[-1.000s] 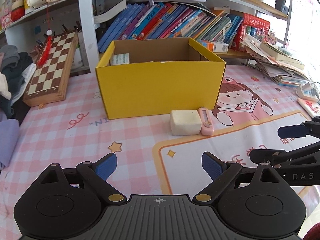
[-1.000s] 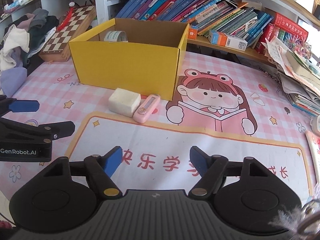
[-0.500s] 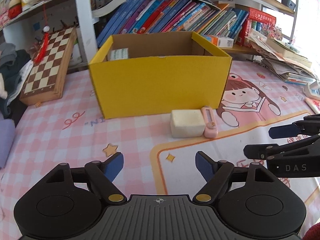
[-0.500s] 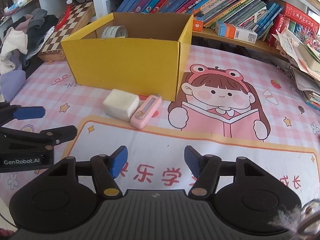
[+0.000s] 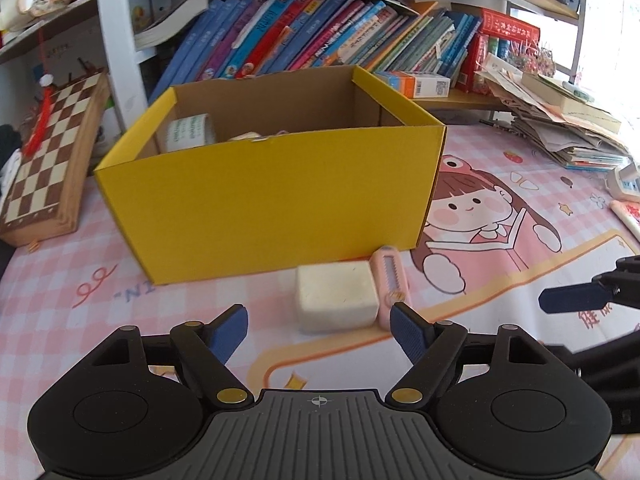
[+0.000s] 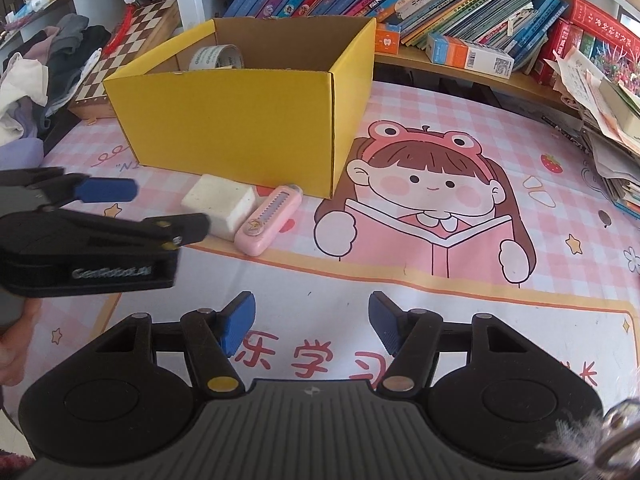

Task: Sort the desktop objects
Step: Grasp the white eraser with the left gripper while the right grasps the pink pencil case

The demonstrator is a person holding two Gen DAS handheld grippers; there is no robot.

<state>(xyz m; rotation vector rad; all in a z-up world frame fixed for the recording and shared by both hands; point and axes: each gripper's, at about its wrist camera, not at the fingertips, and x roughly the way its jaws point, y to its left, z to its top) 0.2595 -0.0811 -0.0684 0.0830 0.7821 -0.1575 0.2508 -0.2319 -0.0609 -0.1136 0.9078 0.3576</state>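
A yellow cardboard box (image 5: 272, 192) (image 6: 228, 120) stands open on the pink mat, with a tape roll (image 5: 190, 132) (image 6: 216, 56) inside. Against its front wall lie a white block (image 5: 336, 294) (image 6: 218, 202) and a pink utility knife (image 5: 390, 280) (image 6: 266, 220), side by side. My left gripper (image 5: 318, 328) (image 6: 168, 208) points at the block, which lies just beyond its fingertips. Its jaws are closing, and the pads touch nothing. My right gripper (image 6: 312, 324) hovers open over the mat's printed characters, holding nothing. One of its fingers (image 5: 572, 302) shows at the right of the left wrist view.
A folded chessboard (image 5: 44, 152) leans at the left beside a heap of clothes (image 6: 40, 64). A shelf of books (image 5: 320, 32) runs behind the box. Stacked papers (image 5: 560, 120) fill the right. A person's hand (image 6: 12, 344) holds the left gripper.
The left gripper has come forward to the white block and its jaws have narrowed. The right gripper's jaws narrowed too, then held; it edged forward at first.
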